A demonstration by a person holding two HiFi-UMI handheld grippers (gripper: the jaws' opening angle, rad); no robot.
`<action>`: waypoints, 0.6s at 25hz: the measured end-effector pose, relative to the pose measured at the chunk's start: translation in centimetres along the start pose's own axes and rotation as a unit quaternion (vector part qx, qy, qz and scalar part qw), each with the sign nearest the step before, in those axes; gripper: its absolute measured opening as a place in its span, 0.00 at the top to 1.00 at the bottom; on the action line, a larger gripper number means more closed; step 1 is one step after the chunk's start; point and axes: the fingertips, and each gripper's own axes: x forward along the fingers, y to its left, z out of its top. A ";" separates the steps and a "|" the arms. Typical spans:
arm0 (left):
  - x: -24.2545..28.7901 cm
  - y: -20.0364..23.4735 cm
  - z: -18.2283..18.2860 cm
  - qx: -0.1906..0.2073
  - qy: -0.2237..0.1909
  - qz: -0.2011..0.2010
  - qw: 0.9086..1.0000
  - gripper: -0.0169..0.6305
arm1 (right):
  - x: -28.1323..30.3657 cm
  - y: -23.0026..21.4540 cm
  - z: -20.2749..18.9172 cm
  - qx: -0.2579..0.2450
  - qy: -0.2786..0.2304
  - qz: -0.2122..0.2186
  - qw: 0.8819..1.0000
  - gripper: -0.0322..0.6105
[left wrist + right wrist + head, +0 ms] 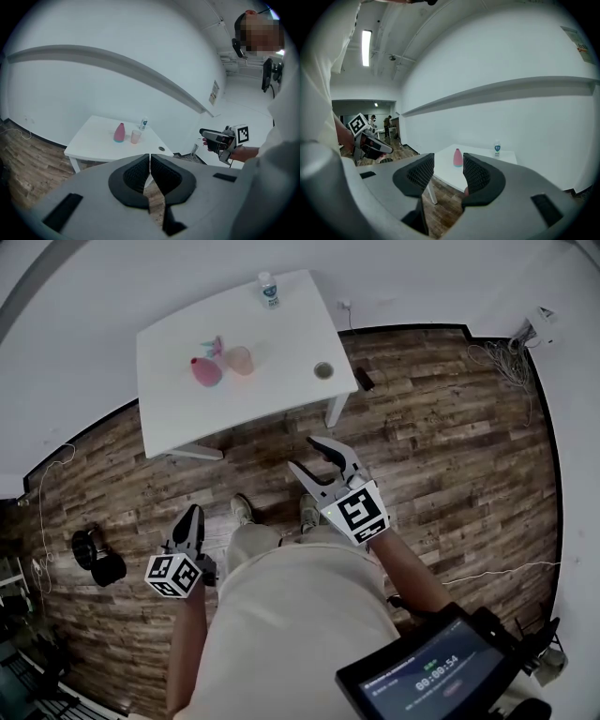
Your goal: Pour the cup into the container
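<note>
Nothing is poured yet: the cup stands untouched on the table at twelve o'clock, just at three o'clock of the pink container. The left claw is clenched on nothing and the right claw parted and empty, both well short of the table

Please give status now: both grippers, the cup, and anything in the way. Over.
Left hand-held gripper shut, empty; right hand-held gripper open, empty. Cup upright on table beside pink container, untouched. Bottle at far edge, not in the way.

On table, container and cup side by side, cup to the right, bottle at far edge behind
</note>
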 end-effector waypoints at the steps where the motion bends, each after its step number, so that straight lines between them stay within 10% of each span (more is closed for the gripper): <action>1: -0.1 0.2 -0.1 -0.001 0.000 -0.001 1.000 0.96 | 0.3 0.3 0.1 -0.002 0.001 0.003 1.000 0.64; 15: -0.6 4.3 2.1 0.002 -0.008 -0.061 0.998 0.96 | 6.2 7.3 3.2 -0.036 0.020 0.005 0.999 0.64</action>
